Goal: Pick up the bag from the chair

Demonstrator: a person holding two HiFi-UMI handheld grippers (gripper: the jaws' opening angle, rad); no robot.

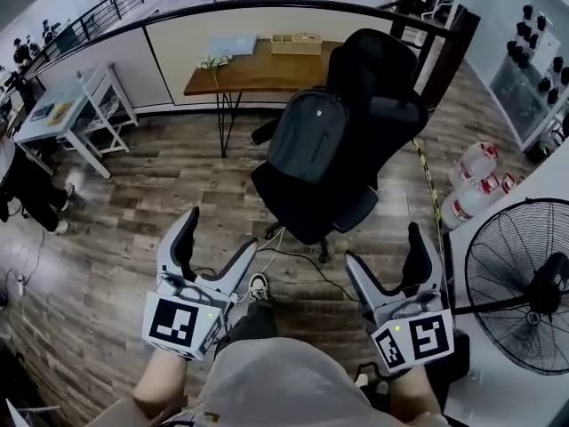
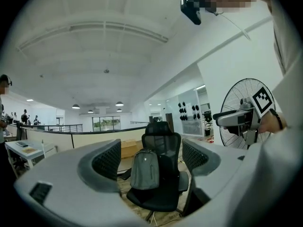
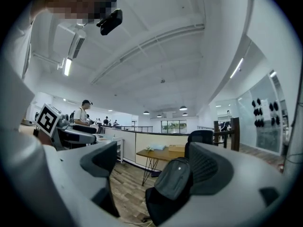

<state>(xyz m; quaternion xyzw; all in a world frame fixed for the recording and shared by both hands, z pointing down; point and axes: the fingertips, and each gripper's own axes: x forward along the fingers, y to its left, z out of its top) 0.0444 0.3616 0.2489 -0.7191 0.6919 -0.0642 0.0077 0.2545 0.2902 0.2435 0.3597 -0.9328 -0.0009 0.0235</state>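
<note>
A grey backpack (image 1: 310, 135) stands upright on the seat of a black office chair (image 1: 378, 87), leaning against its backrest. Both grippers hang well short of the chair, near the person's body. My left gripper (image 1: 217, 241) is open, jaws spread, nothing between them. My right gripper (image 1: 386, 256) is open too and empty. Between the left jaws the backpack (image 2: 145, 169) and chair (image 2: 163, 141) show at a distance. In the right gripper view the backpack (image 3: 173, 178) sits partly behind the right jaw.
A wooden table (image 1: 258, 71) stands behind the chair by a low wall. A white desk (image 1: 67, 105) is at the left. A floor fan (image 1: 520, 283) and plastic jugs (image 1: 476, 181) stand at the right. Cables (image 1: 298, 261) lie on the floor under the chair.
</note>
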